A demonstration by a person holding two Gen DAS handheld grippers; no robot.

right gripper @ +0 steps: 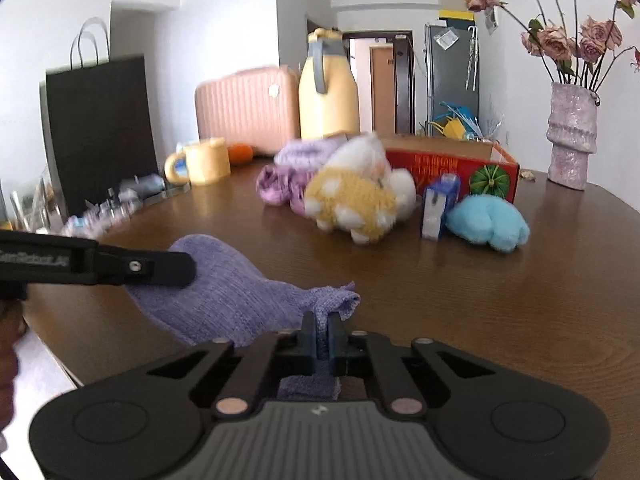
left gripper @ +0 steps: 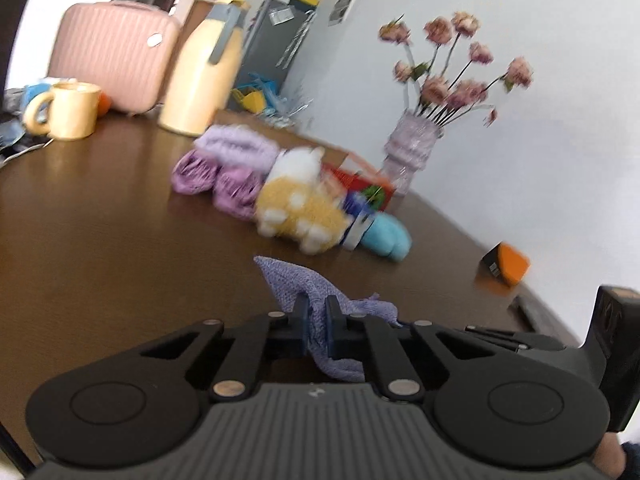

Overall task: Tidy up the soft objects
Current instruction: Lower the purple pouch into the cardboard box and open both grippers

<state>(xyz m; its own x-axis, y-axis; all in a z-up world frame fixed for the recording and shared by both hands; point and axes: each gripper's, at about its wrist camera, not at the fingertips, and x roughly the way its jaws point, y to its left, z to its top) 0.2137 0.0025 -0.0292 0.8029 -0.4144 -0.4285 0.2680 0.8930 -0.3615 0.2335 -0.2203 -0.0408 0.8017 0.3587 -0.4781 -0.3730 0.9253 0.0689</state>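
Right wrist view: the right gripper (right gripper: 320, 334) and left gripper (left gripper: 318, 316) both pinch the purple cloth (right gripper: 224, 300) just above the table (right gripper: 480, 300). Keep both holds tight and level, I judge, folding clear of the plush pile (right gripper: 356, 196) beyond.

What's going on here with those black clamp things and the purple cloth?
A person is holding a pair of tongs in each hand. Both the left tongs and the right tongs are clamped shut on one lavender knitted cloth, each gripping a different end, over the brown table. Further back lie other soft things untouched: a yellow plush toy, a blue plush and purple knitted pieces.
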